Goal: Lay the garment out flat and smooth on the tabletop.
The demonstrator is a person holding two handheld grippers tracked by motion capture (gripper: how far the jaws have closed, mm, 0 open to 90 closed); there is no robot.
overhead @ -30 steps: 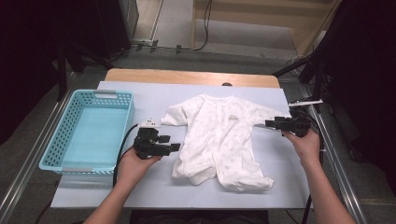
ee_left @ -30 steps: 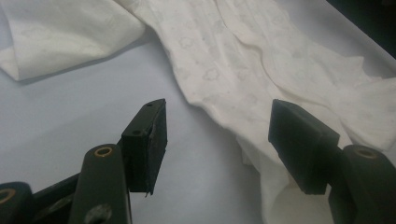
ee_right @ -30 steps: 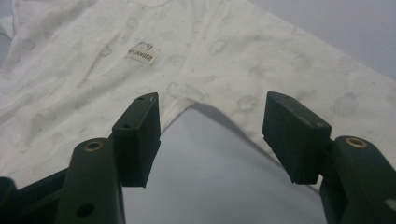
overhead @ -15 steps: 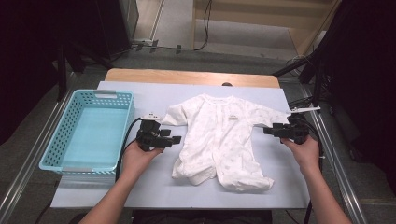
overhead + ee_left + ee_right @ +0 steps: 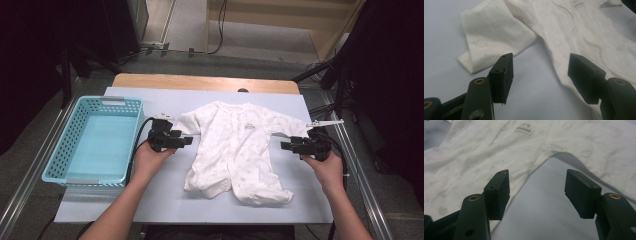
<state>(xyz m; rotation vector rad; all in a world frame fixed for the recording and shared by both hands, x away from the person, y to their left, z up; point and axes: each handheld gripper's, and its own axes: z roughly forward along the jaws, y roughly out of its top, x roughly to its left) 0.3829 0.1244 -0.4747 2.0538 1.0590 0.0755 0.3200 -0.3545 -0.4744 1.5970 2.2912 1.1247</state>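
High view | white baby romper (image 5: 235, 150) is lying flat mid-tabletop (image 5: 165, 200), long axis running away from the person | left gripper (image 5: 184, 141) and right gripper (image 5: 285, 146) are flanking its sleeves, fingers (image 5: 504, 75) released, gripping nothing | both equally near.

Romper (image 5: 574, 27) legs beyond both hand-held gripper views' edges.

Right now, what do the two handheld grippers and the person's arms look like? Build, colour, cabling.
Both are black two-jaw handheld units. The left gripper trails a black cable looping past the basket side; the right gripper carries a pale flat plate on top and a black cable too. Up close, the left gripper's jaws end in blocky black pads on arms with brass-coloured pivot rings; the right's match. Forearms are bare, no sleeves or gloves.
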